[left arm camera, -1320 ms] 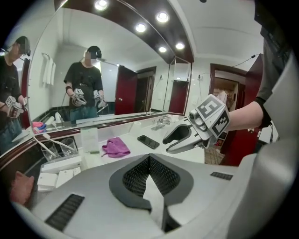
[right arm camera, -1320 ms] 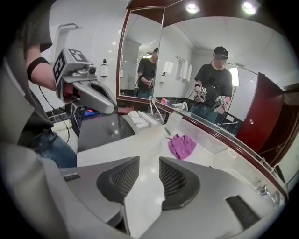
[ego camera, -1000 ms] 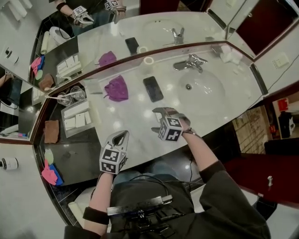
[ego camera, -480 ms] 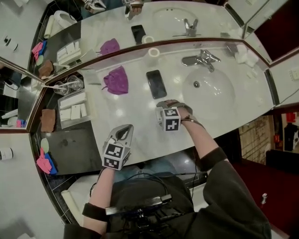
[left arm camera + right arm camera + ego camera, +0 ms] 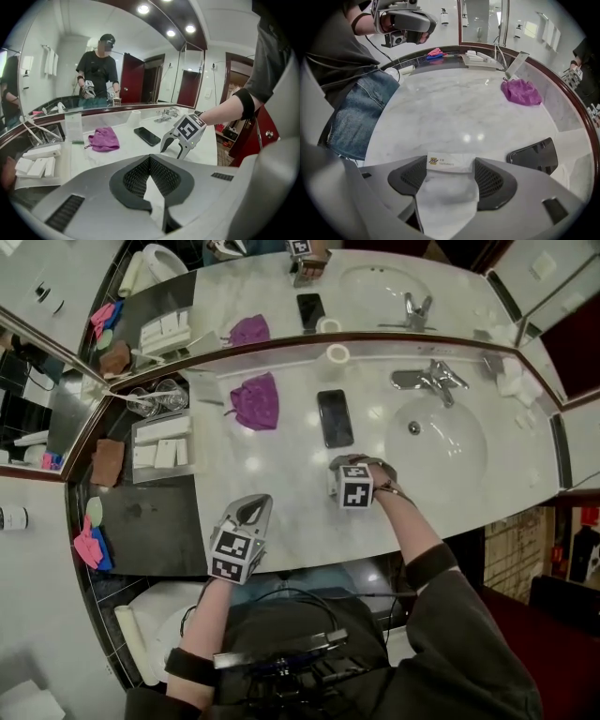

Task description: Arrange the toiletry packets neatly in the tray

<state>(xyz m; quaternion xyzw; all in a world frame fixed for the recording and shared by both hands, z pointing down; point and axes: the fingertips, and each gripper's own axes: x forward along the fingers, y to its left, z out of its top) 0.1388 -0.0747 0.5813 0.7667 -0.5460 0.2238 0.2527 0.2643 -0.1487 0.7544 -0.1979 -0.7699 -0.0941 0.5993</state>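
A white toothpaste packet lies on the marble counter between the jaws of my right gripper. The jaws have just been closing, and both pads touch the packet's ends. In the head view my right gripper points steeply down just below the phone and hides the packet. My left gripper is shut and empty, hovering over the counter's front edge; in its own view its jaws meet. The tray at the left holds several white packets.
A purple cloth and a black phone lie mid-counter. The sink and faucet are at the right. Two glasses stand above the tray. A dark slab lies at the left, and a mirror runs along the back.
My right gripper has sunk to the counter and tipped steeply downward; it now straddles the packet. The left gripper has barely shifted. The head view has panned.
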